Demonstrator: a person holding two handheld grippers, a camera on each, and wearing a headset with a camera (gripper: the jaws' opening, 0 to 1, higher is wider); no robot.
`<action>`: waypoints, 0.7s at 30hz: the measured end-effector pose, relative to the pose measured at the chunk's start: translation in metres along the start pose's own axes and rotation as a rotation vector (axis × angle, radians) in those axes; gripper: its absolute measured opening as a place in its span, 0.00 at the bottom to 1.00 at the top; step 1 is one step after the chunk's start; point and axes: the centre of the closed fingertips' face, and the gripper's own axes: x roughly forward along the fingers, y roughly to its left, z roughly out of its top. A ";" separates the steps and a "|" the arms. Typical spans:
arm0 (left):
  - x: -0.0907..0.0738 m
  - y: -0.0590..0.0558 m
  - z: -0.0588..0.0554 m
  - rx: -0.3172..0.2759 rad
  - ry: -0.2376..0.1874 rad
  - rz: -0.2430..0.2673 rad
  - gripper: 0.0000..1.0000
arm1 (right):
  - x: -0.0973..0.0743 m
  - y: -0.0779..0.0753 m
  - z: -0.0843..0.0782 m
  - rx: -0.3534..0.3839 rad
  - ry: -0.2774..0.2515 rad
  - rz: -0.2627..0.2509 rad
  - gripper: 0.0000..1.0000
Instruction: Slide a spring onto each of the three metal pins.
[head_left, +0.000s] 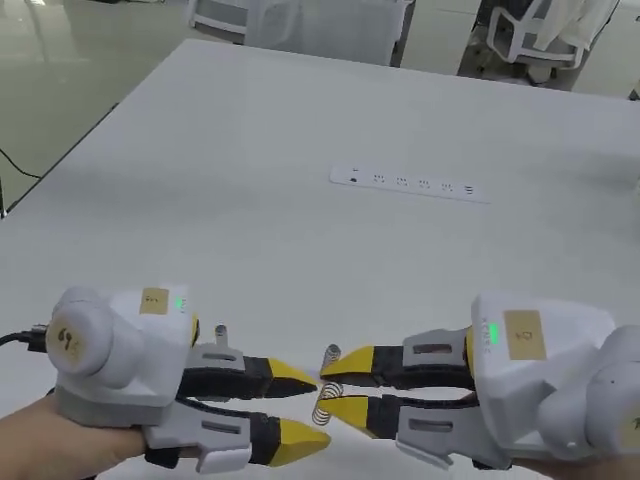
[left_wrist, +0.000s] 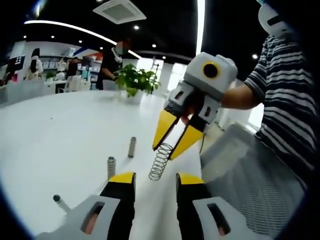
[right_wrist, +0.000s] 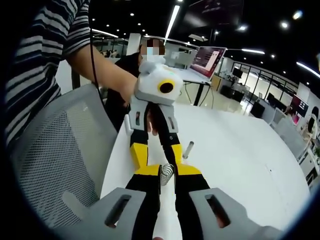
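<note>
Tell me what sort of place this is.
Probably an open-plan office or lab: a big white table with a power strip on it, a mesh chair, and a laptop open farther back.

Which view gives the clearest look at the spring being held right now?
The left gripper view: the spring hangs side-on, its full length visible, from the yellow tips of the right gripper. In the right gripper view it is foreshortened, seen end-on between the tips. The head view catches just a few coils beneath the tips.
</note>
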 end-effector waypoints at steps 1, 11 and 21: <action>-0.004 0.002 -0.001 0.001 -0.005 0.015 0.28 | 0.000 0.000 0.000 0.001 0.000 0.001 0.07; -0.021 0.011 -0.008 -0.045 -0.016 0.084 0.41 | 0.002 -0.001 -0.005 -0.013 0.015 -0.004 0.07; -0.030 0.011 -0.011 -0.076 -0.021 0.119 0.62 | 0.000 -0.010 -0.004 -0.013 0.020 -0.034 0.07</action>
